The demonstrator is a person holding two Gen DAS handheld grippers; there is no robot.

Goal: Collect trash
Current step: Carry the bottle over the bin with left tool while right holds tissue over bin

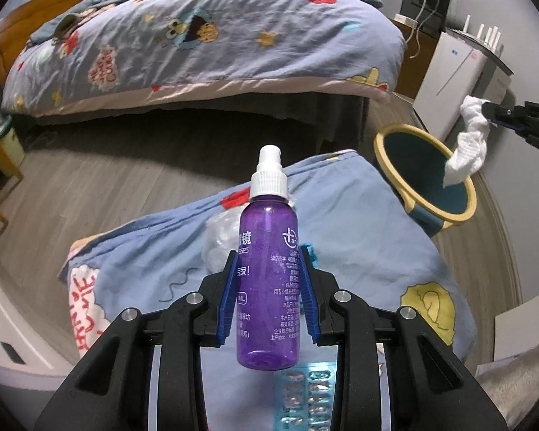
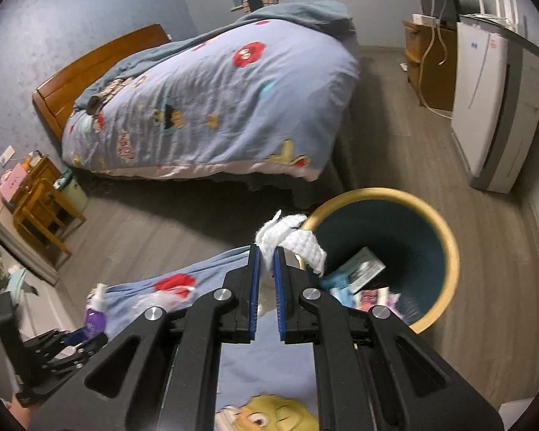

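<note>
— Grippers first, since they're nearest: the left gripper [image 1: 268, 287] is clamped on the purple spray bottle [image 1: 268, 287], blue pads squeezing its middle, nozzle pointing away, held above the cartoon-print blanket [image 1: 370, 251].

— And the other one?

— The right gripper [image 2: 266, 255] has its jaws pinched together on a crumpled white tissue [image 2: 294, 239]. Only one end of the wad sits between the pads; the rest flops over toward the bin [image 2: 445, 240], and the grip sits by the near rim rather than over the middle.

— So what could go wrong?

— I'd say letting go too soon. If the jaws part here, the tissue may catch the yellow rim or drop outside onto the wooden floor [image 2: 161, 233]. It's light, so it could also cling to a pad instead of falling.

— And the bottle?

— It's smooth and round, gripped at the label. A tilt might let it slide through the pads onto the blanket. There's more clutter right under it too: a clear plastic wrapper [image 1: 221, 237] behind it and a blister pack [image 1: 305, 395] below, so a drop could scatter those.

— The bin itself?

— Already holds some packaging [image 2: 363, 269]. It stands just beside the blanket's edge; a careless knock from an arm might tip it.
</note>
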